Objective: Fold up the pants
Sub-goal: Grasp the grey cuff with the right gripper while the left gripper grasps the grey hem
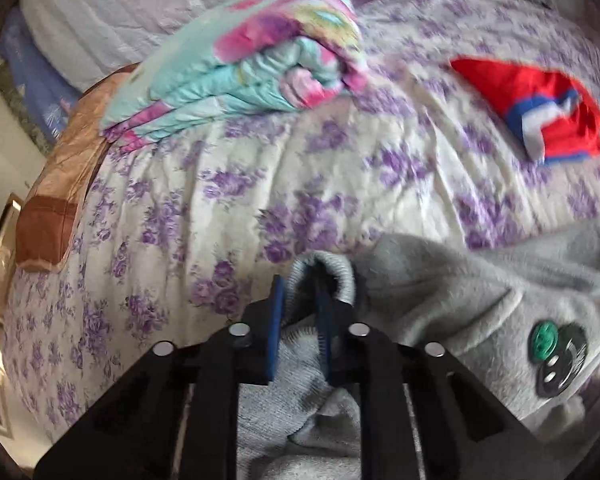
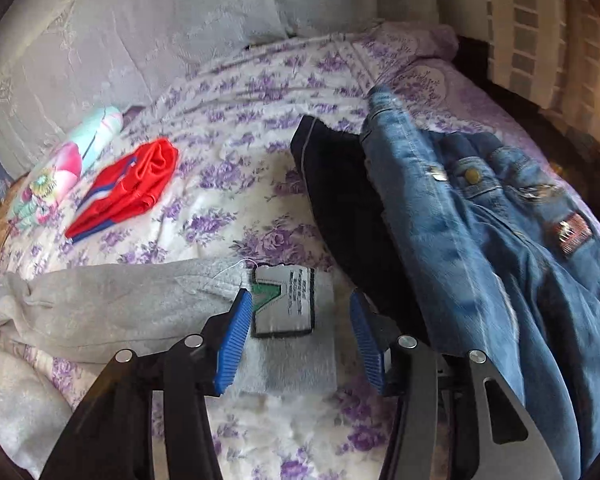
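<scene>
Grey fleece sweatpants lie crumpled on a bed with a purple-flowered cover. My left gripper is shut on their ribbed cuff, which bunches between the blue pads. In the right wrist view the grey pants stretch left from a flat end bearing a sewn label patch. My right gripper is open, its blue pads on either side of that patch, just above the fabric.
Folded red shorts with blue-white stripes lie further back. A rolled turquoise-pink quilt sits at the back left. Blue jeans and a dark garment lie on the right. Pillows line the headboard.
</scene>
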Available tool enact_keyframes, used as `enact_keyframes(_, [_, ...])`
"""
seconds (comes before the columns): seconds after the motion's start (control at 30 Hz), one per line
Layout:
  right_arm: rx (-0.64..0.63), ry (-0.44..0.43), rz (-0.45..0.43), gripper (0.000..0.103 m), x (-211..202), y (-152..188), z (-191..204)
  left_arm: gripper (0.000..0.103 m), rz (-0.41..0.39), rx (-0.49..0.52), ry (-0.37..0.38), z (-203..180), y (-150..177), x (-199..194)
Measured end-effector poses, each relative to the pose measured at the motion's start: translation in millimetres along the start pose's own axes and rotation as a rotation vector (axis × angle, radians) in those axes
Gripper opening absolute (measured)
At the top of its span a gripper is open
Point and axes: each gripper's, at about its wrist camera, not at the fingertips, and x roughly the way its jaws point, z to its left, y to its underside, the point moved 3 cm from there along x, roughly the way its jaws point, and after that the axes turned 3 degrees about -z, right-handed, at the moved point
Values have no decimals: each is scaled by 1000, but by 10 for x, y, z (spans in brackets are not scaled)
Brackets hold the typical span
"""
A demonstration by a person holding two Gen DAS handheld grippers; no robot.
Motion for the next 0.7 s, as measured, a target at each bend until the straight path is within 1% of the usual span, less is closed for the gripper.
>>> enact_keyframes(0.03, [-11, -10, 23, 51, 74, -10, 26, 10, -7, -23, 8, 48, -10, -23])
enact_keyframes(0.07, [-26, -9, 55, 47, 172, -11, 52, 10, -17, -40, 8, 95, -15, -50])
enact_keyframes(0.1, [-41, 2, 90, 22, 274, -1, 71, 9, -30, -54, 4, 143, -22, -84])
enact_keyframes(0.13, [-53, -18, 147, 16, 420, 14, 100, 8, -36, -60, 3, 157, -24, -100])
enact_keyframes(0.17, [-55, -29, 141, 12, 441, 12, 134, 7, -44, -65, 5, 165, -17, -127])
enact_keyframes(0.2, [-72, -31, 114, 11, 425, -15, 177, 3, -58, -70, 1, 176, -19, -180])
enact_keyframes(0.27, [-91, -31, 12, 11, 256, -141, 258, 2, -104, -83, -9, 201, -39, -331])
enact_keyframes(0.33, [-104, -33, -88, 11, 50, -286, 337, 2, -194, -142, -10, 354, -137, -594])
enact_keyframes(0.4, [-119, -10, -145, 11, -62, -400, 405, 2, -269, -233, -4, 585, -279, -820])
enact_keyframes(0.43, [-123, 8, -163, 11, -90, -458, 446, 2, -280, -265, -2, 681, -344, -862])
enact_keyframes(0.47, [-130, 27, -164, 11, -86, -502, 478, 2, -257, -266, 10, 717, -400, -822])
enact_keyframes(0.5, [-136, 48, -152, 11, -68, -520, 512, 2, -223, -246, 21, 688, -429, -756])
enact_keyframes(0.53, [-144, 70, -134, 11, -40, -533, 536, 2, -192, -218, 19, 637, -428, -687])
enact_keyframes(0.57, [-143, 81, -115, 12, -16, -522, 542, 3, -160, -166, 10, 537, -393, -603])
enact_keyframes(0.6, [-138, 87, -98, 12, 7, -510, 525, 6, -140, -124, -2, 448, -342, -553])
enact_keyframes(0.67, [-114, 85, -70, 12, 35, -438, 454, 32, -104, -41, -27, 291, -217, -443])
enact_keyframes(0.7, [-103, 77, -62, 12, 35, -393, 408, 66, -97, -19, -31, 256, -157, -402])
